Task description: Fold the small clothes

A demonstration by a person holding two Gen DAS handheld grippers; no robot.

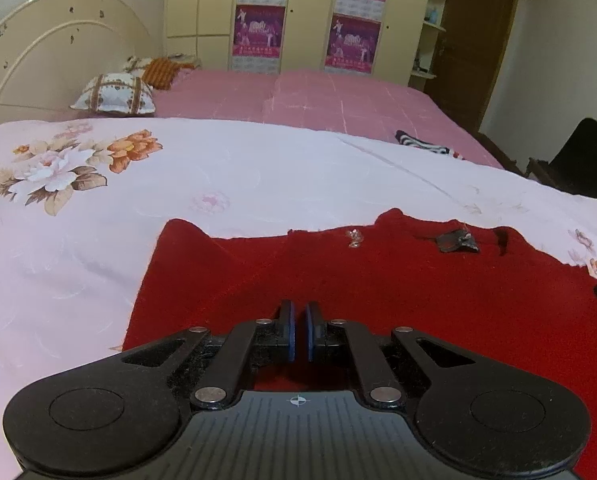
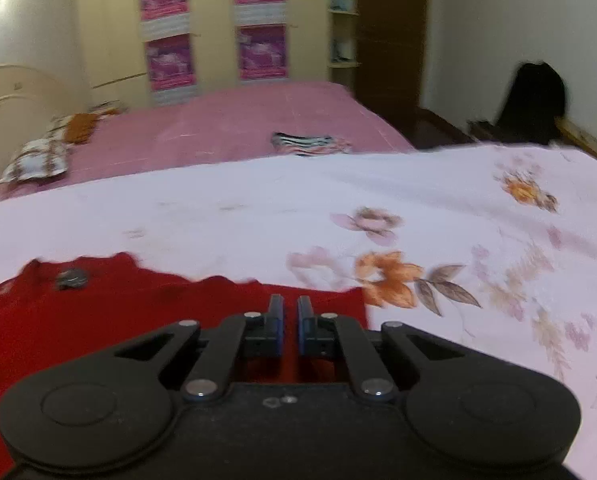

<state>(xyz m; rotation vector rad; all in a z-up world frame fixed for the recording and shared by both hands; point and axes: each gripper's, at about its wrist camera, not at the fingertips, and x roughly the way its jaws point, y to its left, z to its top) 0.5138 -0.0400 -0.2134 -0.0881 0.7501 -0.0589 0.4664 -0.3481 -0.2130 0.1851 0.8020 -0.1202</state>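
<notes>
A red knitted garment (image 1: 398, 280) lies spread flat on the white floral bedspread (image 1: 218, 176). It has a small silver ornament (image 1: 354, 237) and a dark tag (image 1: 456, 242) near its far edge. My left gripper (image 1: 300, 320) hovers over the garment's near left part, its jaws nearly together with nothing between them. In the right wrist view the garment (image 2: 98, 320) fills the lower left, and my right gripper (image 2: 290, 312) is above its right corner, jaws nearly together and empty. This view is blurred.
A pink bed (image 1: 318, 96) lies beyond the bedspread, with pillows (image 1: 114, 94) at the headboard and a striped folded cloth (image 1: 422, 142) on its near edge. Wardrobes with pink posters (image 1: 258, 32) stand behind. A dark chair (image 1: 582, 156) stands at the right.
</notes>
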